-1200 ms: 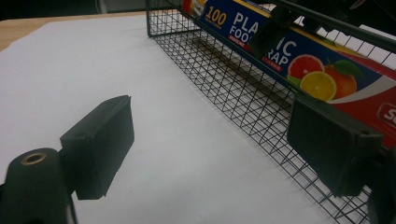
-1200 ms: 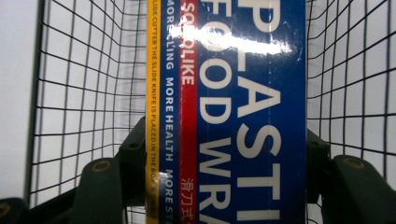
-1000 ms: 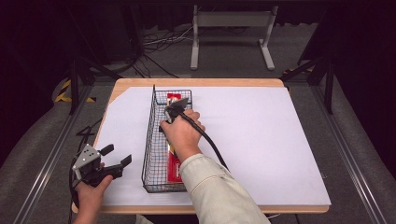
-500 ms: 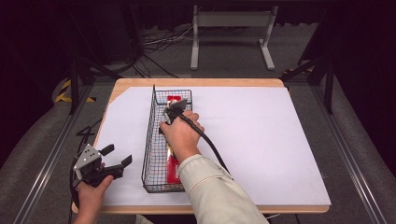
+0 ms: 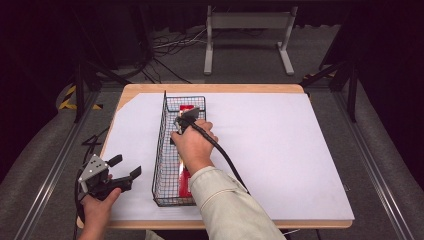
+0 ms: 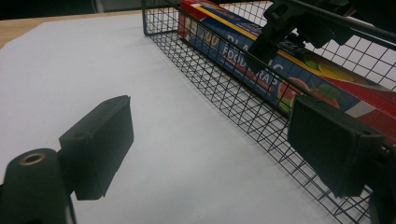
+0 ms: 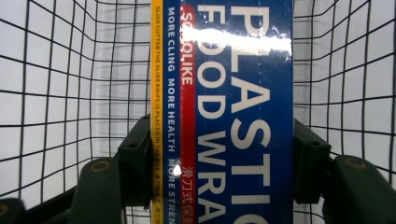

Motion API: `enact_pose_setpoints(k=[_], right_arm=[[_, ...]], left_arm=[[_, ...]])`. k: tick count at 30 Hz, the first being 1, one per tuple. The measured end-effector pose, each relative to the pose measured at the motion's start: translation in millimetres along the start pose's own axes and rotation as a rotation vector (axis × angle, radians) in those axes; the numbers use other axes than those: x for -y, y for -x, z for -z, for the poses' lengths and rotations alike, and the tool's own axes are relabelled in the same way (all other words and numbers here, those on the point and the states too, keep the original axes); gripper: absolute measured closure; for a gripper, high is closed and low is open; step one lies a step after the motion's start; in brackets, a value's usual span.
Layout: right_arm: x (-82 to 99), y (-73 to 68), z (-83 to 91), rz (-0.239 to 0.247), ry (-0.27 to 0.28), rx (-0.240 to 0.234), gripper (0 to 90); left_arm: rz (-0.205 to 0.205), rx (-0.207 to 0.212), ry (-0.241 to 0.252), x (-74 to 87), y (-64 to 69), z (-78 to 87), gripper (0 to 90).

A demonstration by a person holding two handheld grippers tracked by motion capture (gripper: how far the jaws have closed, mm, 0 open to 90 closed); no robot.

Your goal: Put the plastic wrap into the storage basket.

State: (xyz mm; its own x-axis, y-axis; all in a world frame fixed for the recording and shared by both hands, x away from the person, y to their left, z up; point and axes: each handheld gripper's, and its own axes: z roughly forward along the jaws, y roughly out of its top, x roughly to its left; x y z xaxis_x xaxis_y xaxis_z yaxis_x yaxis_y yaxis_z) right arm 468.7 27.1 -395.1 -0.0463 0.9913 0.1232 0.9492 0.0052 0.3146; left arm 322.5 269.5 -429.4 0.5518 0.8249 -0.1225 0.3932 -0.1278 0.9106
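Observation:
A long plastic food wrap box [image 5: 185,181], blue and red, lies lengthwise in a narrow black wire basket [image 5: 159,145] at the table's left-centre. My right gripper [image 5: 184,121] reaches down into the basket, and its jaws press both long sides of the box [image 7: 243,93] near the far end. In the right gripper view the right gripper [image 7: 219,163] is shut on the box, with basket mesh [image 7: 56,93] around it. My left gripper [image 5: 126,166] is open, held low at the table's near left corner, outside the basket. Its jaws [image 6: 215,144] face the basket wall [image 6: 224,98] and the box [image 6: 261,60].
A white sheet [image 5: 280,150] covers the wooden table, with wide free room to the right of the basket. The right gripper's cable [image 5: 225,157] trails over the sheet. Dark floor, cables and a metal stand [image 5: 247,22] lie beyond the far edge.
The right hand and its gripper have shifted slightly toward the near side along the basket. The left gripper has stayed in place.

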Motion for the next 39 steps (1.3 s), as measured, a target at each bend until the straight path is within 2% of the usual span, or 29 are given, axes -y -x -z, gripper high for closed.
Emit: enact_pose_setpoints(k=[6, 9, 10, 17, 22, 28, 32, 34, 38, 39], right_arm=[[-0.5, 0.2, 0.6, 0.001, -0.005, -0.007, 37.9], [-0.6, -1.5, 3.1, 0.000, 0.008, -0.019, 33.8], [-1.0, -2.1, 4.7, 0.004, 0.013, -0.029, 30.0], [-4.1, -2.8, 16.6, 0.023, 0.050, -0.042, 27.9], [-5.1, -0.3, 23.7, 0.042, 0.084, -0.045, 27.6], [-5.0, -2.9, 35.9, 0.060, 0.136, -0.093, 27.3], [-5.0, -3.0, 42.0, 0.077, 0.153, -0.098, 27.3], [-4.8, -1.3, 46.7, 0.093, 0.184, -0.115, 26.7], [-4.4, 3.8, 53.8, 0.125, 0.227, -0.108, 26.7], [-4.2, 4.9, 56.1, 0.133, 0.242, -0.118, 26.7]], left_arm=[[-0.001, 0.000, -0.002, 0.1, 0.1, 0.0, 15.2], [0.002, 0.000, -0.001, 0.2, 0.0, -0.1, 15.2], [0.001, 0.000, -0.001, 0.1, 0.1, -0.2, 15.2], [-0.002, -0.001, -0.004, 0.0, 1.0, -0.4, 15.2], [0.002, -0.003, -0.003, 0.3, -0.1, -0.9, 15.2], [-0.004, -0.002, -0.001, 0.1, 0.8, -1.6, 15.2], [-0.003, 0.000, -0.003, -0.2, 0.6, -1.8, 15.2], [-0.004, 0.000, -0.002, -0.4, 0.5, -2.6, 15.3], [-0.004, 0.002, -0.003, -0.9, 1.2, -4.0, 15.2], [-0.008, 0.001, -0.002, -1.0, 1.4, -4.2, 15.2]])
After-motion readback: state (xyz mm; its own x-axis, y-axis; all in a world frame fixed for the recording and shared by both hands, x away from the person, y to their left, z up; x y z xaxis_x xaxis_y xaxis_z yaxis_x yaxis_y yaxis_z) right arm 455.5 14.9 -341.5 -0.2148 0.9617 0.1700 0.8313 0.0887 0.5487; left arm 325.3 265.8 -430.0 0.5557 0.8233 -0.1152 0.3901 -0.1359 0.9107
